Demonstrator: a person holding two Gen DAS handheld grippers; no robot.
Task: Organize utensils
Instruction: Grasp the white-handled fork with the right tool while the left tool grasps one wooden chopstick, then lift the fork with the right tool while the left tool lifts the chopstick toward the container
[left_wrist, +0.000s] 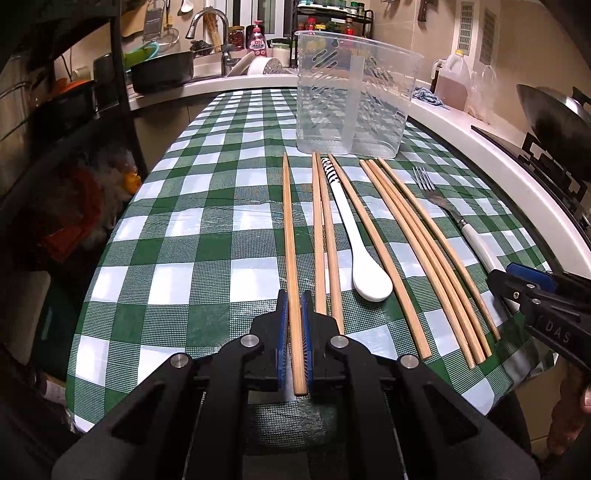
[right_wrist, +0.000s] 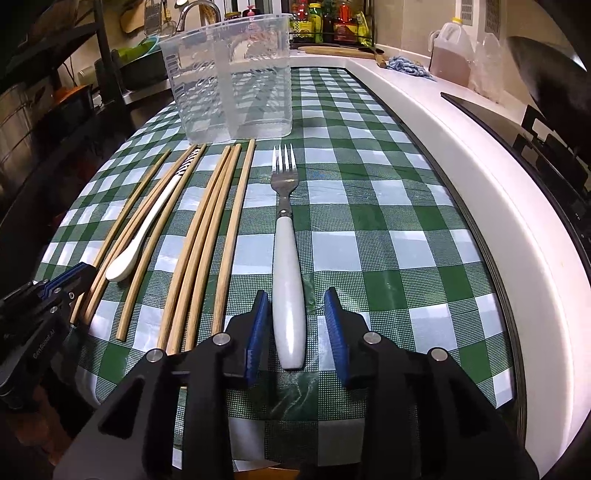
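Observation:
Several wooden chopsticks (left_wrist: 388, 254), a white spoon (left_wrist: 364, 271) with a striped handle and a white-handled fork (right_wrist: 288, 258) lie in a row on the green checked tablecloth (left_wrist: 207, 236). A clear plastic utensil holder (left_wrist: 354, 92) with a divider stands behind them; it also shows in the right wrist view (right_wrist: 232, 77). My left gripper (left_wrist: 294, 299) is shut on the leftmost chopstick (left_wrist: 290, 236), which lies on the cloth. My right gripper (right_wrist: 297, 299) is open with its blue pads either side of the fork handle, not touching it.
A white counter edge (right_wrist: 461, 155) runs along the right of the table, with a stove and wok (left_wrist: 554, 110) beyond. An oil jug (right_wrist: 452, 48) and a blue cloth (right_wrist: 410, 66) sit on the counter. A sink and dishes (left_wrist: 221, 66) are at the back left.

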